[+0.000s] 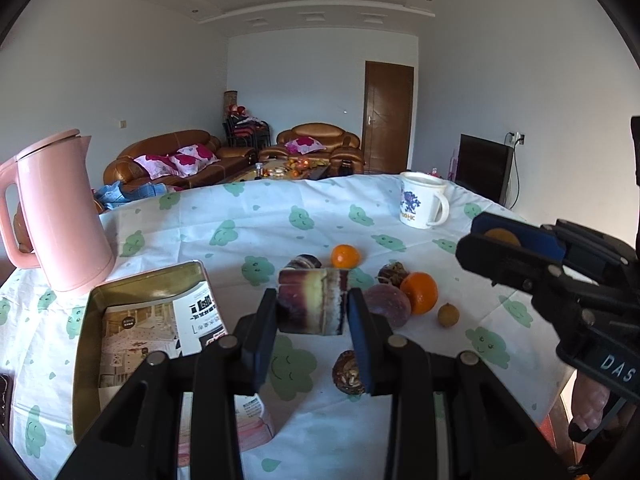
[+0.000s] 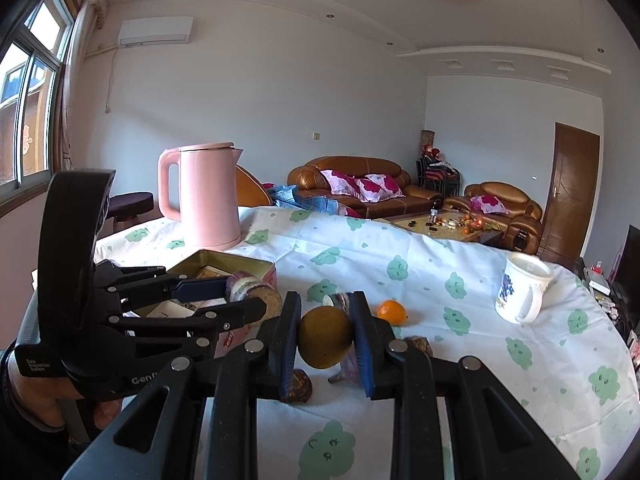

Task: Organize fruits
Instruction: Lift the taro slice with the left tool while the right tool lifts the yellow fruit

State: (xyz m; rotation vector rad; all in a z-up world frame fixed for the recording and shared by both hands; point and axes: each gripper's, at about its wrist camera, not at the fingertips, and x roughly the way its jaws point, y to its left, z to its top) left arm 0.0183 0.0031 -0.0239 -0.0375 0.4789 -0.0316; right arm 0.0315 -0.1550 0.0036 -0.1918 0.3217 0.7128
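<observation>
Two grippers, both loaded. Left gripper has its jaws clamped on a short sugarcane segment, purple skin, cut ends facing the pads, long axis running left-right across the jaws, held clear above the counter. Right gripper has its jaws closed on a small round brownish-green fruit, likely a passion fruit or small citrus, can't tell which; also lifted off the cloth.

Open gold tin, paper-lined, sits lower left in the left wrist view, just left of the left jaws and slightly nearer the camera. In the right wrist view the tin is left of centre, behind the left gripper, well left of the right jaws.

Loose fruit on the cloth in the left wrist view: small orange, bigger orange, purple passion fruit, small tan longan-like fruit, a few dark brown knobbly pieces, one under the left jaws.

Key relation: the tin lies to the left of both loads, and the left hand is much nearer. Judgement: the cane goes in first with a short leftward shift and a drop; the right hand would have to cross behind or wait. Pink kettle stands behind the tin, mug upper right, neither in the path.
</observation>
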